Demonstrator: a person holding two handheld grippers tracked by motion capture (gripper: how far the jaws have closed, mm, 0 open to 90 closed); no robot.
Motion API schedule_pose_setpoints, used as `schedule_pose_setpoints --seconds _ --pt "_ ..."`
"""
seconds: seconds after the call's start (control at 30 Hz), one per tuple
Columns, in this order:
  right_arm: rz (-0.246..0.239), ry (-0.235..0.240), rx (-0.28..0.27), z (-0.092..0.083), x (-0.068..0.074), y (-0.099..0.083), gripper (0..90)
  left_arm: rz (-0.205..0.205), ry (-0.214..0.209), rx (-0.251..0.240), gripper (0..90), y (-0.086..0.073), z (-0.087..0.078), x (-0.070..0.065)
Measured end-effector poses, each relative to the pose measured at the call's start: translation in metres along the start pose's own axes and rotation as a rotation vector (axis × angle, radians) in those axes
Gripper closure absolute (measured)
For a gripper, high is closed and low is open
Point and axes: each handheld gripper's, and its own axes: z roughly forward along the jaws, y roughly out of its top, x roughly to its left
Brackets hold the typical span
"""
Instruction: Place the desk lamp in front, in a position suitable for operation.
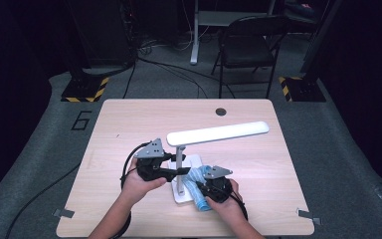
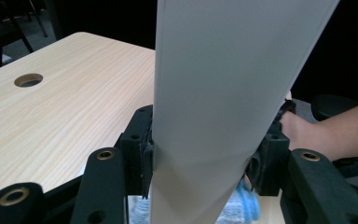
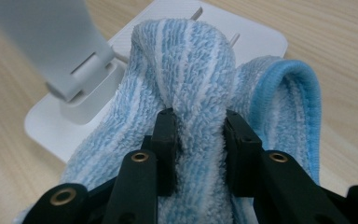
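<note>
1. High view: a person at a pale wooden table (image 1: 129,124) works on a white desk lamp (image 1: 218,133); the lamp's long head runs level above its upright stem and flat white base (image 1: 191,162); the left gripper (image 1: 179,171) reaches in from the left and meets the stem just above the base, while the right gripper (image 1: 203,187) sits on the base's right side with a blue-and-white striped cloth (image 1: 199,191) bunched under it; a round cable hole (image 1: 221,111) lies near the table's far edge and a black folding chair (image 1: 248,45) stands beyond; from this height the grip of either pair of jaws cannot be told.

2. Left gripper view: what the high view leaves unclear shows here; the two black jaws stand narrow, pressed on either side of the lamp's white stem (image 2: 214,116), which rises between them and out the top of the frame; a scrap of the cloth (image 2: 244,203) shows low behind the stem, and the person's other hand (image 2: 307,133) rests at right; the cable hole (image 2: 28,80) lies far left.

3. Right gripper view: the jaws pinch a raised fold of the cloth (image 3: 191,84), the pile bulging above the pads; the rest of the cloth lies over the lamp base (image 3: 265,39), with the stem's foot (image 3: 74,74) just beside it at left.
</note>
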Motion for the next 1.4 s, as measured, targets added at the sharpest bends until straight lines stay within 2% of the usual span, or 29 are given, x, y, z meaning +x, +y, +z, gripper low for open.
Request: schedule_pose_setpoints --seconds 0.07,0.13,0.3,0.33,0.43,0.63,0.93,0.97,1.07,1.4 --pt "-0.001 0.001 0.007 0.002 -0.002 0.002 69.0 -0.002 -0.001 -0.002 50.9 0.000 0.000 0.001" --pt "0.019 0.003 0.011 0.007 -0.007 0.007 69.1 -0.003 0.001 -0.002 50.9 -0.001 0.000 0.001" --pt "0.022 -0.024 0.021 0.021 -0.015 0.020 69.1 -0.003 -0.003 -0.005 50.9 -0.001 -0.001 0.001" --pt "0.037 -0.021 0.024 0.022 -0.016 0.022 69.1 -0.004 -0.005 -0.005 50.9 -0.001 0.000 0.001" --pt "0.032 -0.024 0.025 0.027 -0.020 0.026 69.1 -0.005 -0.010 -0.006 50.9 -0.001 0.000 0.001" --pt "0.067 -0.039 0.034 0.040 -0.029 0.037 69.2 -0.003 -0.004 -0.003 50.9 -0.001 -0.001 0.001" --pt "0.072 -0.044 0.039 0.051 -0.044 0.047 69.1 0.001 -0.016 -0.005 50.9 -0.002 -0.002 0.002" --pt "0.097 -0.050 0.036 0.052 -0.045 0.048 69.1 0.003 -0.019 -0.006 50.9 -0.002 -0.002 0.003" --pt "0.124 -0.048 0.042 0.057 -0.053 0.052 69.0 0.000 -0.018 -0.006 50.9 -0.002 -0.002 0.003" --pt "0.122 -0.065 0.049 0.057 -0.053 0.054 70.2 0.001 -0.007 -0.010 50.8 -0.003 -0.004 0.003"
